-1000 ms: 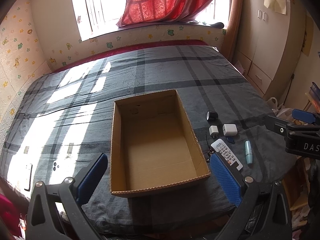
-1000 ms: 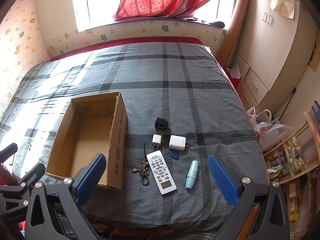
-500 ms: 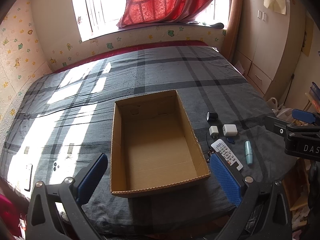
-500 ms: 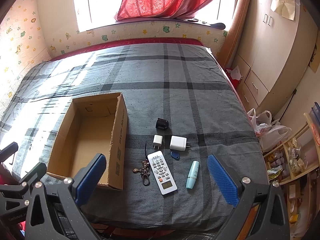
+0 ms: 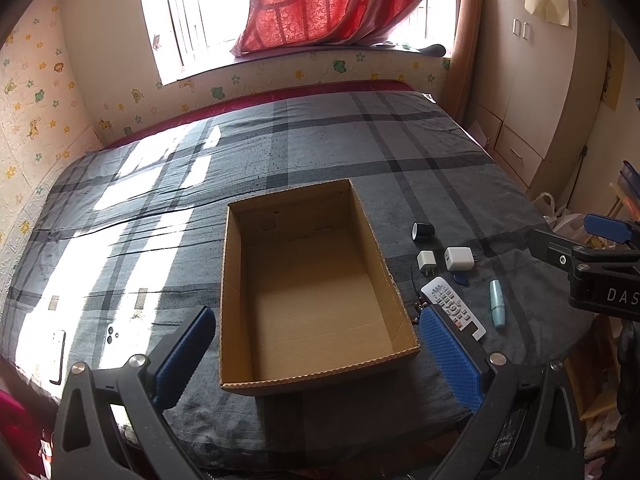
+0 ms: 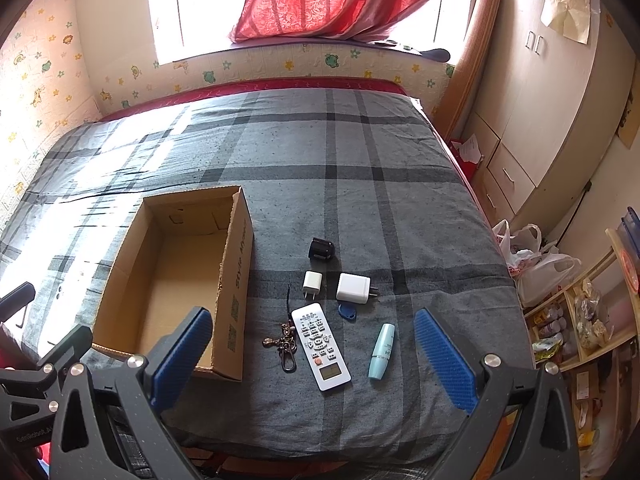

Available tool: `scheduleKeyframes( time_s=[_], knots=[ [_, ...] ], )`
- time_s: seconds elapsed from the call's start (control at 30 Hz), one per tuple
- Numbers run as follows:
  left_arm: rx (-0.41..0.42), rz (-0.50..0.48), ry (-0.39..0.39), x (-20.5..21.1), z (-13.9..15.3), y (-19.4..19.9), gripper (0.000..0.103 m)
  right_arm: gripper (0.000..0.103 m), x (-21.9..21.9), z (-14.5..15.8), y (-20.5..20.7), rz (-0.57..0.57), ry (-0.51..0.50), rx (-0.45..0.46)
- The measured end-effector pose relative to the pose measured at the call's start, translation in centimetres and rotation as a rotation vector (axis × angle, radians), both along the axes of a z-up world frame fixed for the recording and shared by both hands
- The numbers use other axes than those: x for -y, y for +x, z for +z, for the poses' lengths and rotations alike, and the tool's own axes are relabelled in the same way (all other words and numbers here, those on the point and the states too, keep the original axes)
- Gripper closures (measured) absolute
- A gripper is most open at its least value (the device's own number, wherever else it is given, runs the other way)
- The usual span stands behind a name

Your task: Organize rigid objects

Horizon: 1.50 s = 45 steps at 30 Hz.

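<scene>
Lying between the wide-spread blue pads of the right gripper (image 6: 306, 356), which holds nothing, are a white remote (image 6: 321, 345), a keyring (image 6: 285, 342) just left of it, and a pale blue tube (image 6: 382, 345) to its right, all on the grey plaid bed (image 6: 360, 200). Beyond them sit a small white charger (image 6: 312, 285), a larger white charger (image 6: 353, 288), a blue tag (image 6: 346, 313) and a black cylinder (image 6: 321, 249); nothing stands between that gripper and these. The left gripper (image 5: 316, 356) is likewise wide open and empty, with the cardboard box (image 5: 240, 280) straight ahead between its pads. Its right pad hides the near end of the remote and most of the keyring. Only the left view shows a phone (image 5: 58, 356) far to its left in the sunlight, and the right gripper off to the side. The box's brown floor is bare, with printed lettering on its outer wall seen only from the right view.
</scene>
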<state>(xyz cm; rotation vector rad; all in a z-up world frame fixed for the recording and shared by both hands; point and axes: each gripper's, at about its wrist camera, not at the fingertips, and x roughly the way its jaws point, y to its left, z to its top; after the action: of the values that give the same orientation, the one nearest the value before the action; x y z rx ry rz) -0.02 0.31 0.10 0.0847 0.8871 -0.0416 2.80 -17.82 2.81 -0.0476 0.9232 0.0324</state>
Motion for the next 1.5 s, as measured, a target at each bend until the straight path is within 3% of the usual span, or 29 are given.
scheduleKeyframes(
  time_s=[0.4,0.7,1.0,1.27,1.5],
  knots=[
    [0.016,-0.01,0.005,-0.1,0.1,0.3,0.0,0.0,-0.8,0.6,-0.4,0.033,0.001,0.041],
    [0.007,0.036,-0.03,-3.5,-1.6,2.6,0.0,0.0,-0.1,0.0,0.3,0.017,0.003,0.031],
    [-0.084,0.076,0.053,-7.1,-7.7,6.7,0.0,0.0,1.1,-1.5,1.2,-0.015,0.037,0.004],
    [-0.139,0.139,0.026,-10.6,-12.5,10.2,0.0,0.0,1.7,-4.1,1.9,-0.038,0.015,-0.039],
    [-0.197,0.133,-0.003,-12.0,-15.5,12.1,0.0,0.0,2.1,-6.2,2.5,-0.061,0.01,-0.087]
  ],
)
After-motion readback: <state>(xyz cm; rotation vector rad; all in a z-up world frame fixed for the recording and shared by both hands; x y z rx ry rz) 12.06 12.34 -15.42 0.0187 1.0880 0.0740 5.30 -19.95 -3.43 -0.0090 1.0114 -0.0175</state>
